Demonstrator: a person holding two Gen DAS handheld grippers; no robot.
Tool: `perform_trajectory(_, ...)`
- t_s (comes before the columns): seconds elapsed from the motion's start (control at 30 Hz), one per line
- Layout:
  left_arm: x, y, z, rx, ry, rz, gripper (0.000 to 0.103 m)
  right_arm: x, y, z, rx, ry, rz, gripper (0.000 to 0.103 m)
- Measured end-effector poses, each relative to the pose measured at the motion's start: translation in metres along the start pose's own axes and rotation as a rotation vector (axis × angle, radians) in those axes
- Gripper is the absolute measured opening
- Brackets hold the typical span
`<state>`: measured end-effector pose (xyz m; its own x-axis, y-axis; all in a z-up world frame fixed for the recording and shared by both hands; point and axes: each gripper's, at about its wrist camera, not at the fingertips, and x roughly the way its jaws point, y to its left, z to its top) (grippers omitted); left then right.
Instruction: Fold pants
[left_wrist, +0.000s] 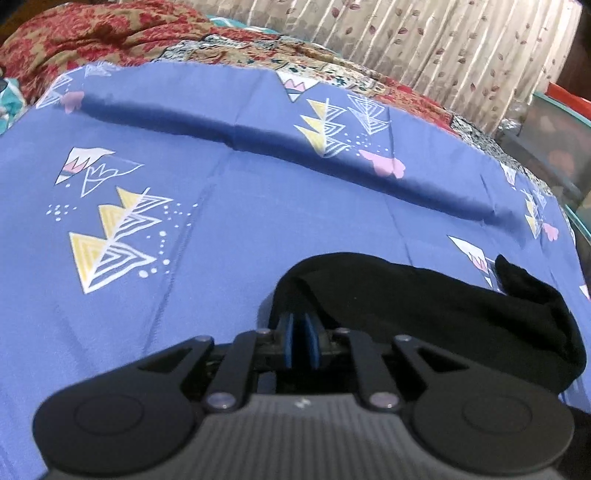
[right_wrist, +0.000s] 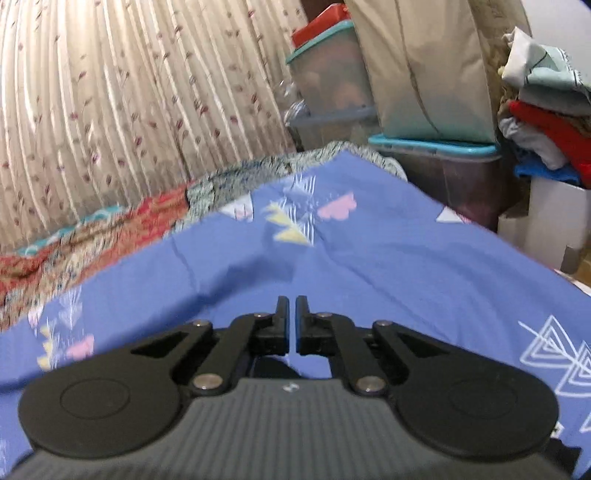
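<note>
On the blue sheet (left_wrist: 229, 221), L gripper (left_wrist: 300, 325) w/ jaws clamped on black pants (left_wrist: 443, 295); R gripper (right_wrist: 291, 310) jaws closed, empty.

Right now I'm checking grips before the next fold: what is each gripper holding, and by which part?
The left gripper has its jaws shut on a fold at the near end of the black pants. The right gripper is shut on nothing.

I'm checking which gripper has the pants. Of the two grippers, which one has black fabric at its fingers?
The left gripper: its jaws are shut on the black pants. The right gripper is shut on nothing, over the blue bedsheet.
</note>
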<state>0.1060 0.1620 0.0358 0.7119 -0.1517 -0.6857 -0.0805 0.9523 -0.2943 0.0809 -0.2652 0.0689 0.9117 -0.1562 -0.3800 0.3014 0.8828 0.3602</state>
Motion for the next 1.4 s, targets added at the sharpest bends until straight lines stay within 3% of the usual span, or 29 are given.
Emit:
perform_trajectory(0.23, -0.022, 0.046, 0.021, -0.111, -0.049, 0.058, 0.021, 0.017, 0.014, -0.013, 0.002, 0.086, 0.07, 0.023)
perform_trajectory(0.3, -0.026, 0.056, 0.029, -0.114, -0.055, 0.079, 0.03, 0.022, 0.019, -0.013, -0.007, 0.093, 0.079, 0.033)
perform_trajectory(0.37, -0.023, 0.058, 0.036, -0.096, -0.051, 0.085, 0.048, 0.03, 0.022, -0.014, -0.028, 0.101, 0.095, 0.04)
perform_trajectory(0.5, 0.004, 0.043, 0.037, -0.031, 0.027, 0.003, 0.053, 0.058, 0.027, -0.011, -0.09, 0.125, 0.079, 0.045)
perform_trajectory(0.63, 0.042, 0.026, 0.023, -0.058, 0.137, -0.066, 0.045, 0.102, 0.038, -0.002, -0.174, 0.216, 0.059, 0.05)
perform_trajectory(0.7, 0.049, 0.012, 0.016, -0.078, 0.137, -0.08, 0.045, 0.124, 0.049, 0.0, -0.22, 0.257, 0.06, 0.056)
perform_trajectory(0.77, 0.05, -0.013, 0.011, -0.007, 0.135, -0.118, 0.056, 0.145, 0.06, -0.004, -0.256, 0.308, 0.08, 0.058)
perform_trajectory(0.8, 0.047, -0.03, 0.007, 0.074, 0.11, -0.098, 0.056, 0.154, 0.067, -0.007, -0.273, 0.331, 0.089, 0.061)
perform_trajectory(0.83, 0.045, -0.043, 0.002, 0.148, 0.094, -0.085, 0.055, 0.164, 0.073, -0.01, -0.283, 0.348, 0.084, 0.061)
perform_trajectory(0.93, 0.04, -0.069, -0.008, 0.313, 0.07, -0.063, 0.023, 0.184, 0.089, -0.019, -0.259, 0.409, 0.113, 0.061)
perform_trajectory(1.0, 0.032, -0.072, -0.006, 0.323, 0.049, -0.059, 0.014, 0.194, 0.1, -0.029, -0.241, 0.471, 0.166, 0.063)
perform_trajectory(1.07, 0.025, -0.067, 0.001, 0.291, 0.032, -0.046, 0.007, 0.201, 0.114, -0.044, -0.318, 0.531, 0.166, 0.062)
perform_trajectory(1.1, 0.018, -0.062, 0.004, 0.265, 0.016, -0.032, 0.007, 0.201, 0.121, -0.051, -0.399, 0.515, 0.114, 0.052)
perform_trajectory(1.13, 0.01, -0.055, 0.01, 0.235, -0.013, -0.011, 0.007, 0.198, 0.124, -0.052, -0.445, 0.477, 0.071, 0.027)
perform_trajectory(1.17, 0.002, -0.047, 0.014, 0.207, -0.042, 0.011, 0.007, 0.193, 0.118, -0.043, -0.388, 0.458, 0.083, 0.009)
perform_trajectory(1.2, -0.009, -0.034, 0.022, 0.163, -0.078, 0.039, 0.007, 0.188, 0.107, -0.031, -0.299, 0.426, 0.079, 0.009)
perform_trajectory(1.33, -0.044, 0.024, 0.048, -0.036, -0.162, 0.078, 0.007, 0.141, 0.044, 0.035, 0.007, 0.125, 0.047, 0.009)
perform_trajectory(1.4, -0.056, 0.045, 0.056, -0.088, -0.211, 0.127, 0.007, 0.116, 0.01, 0.068, 0.124, -0.024, 0.005, 0.009)
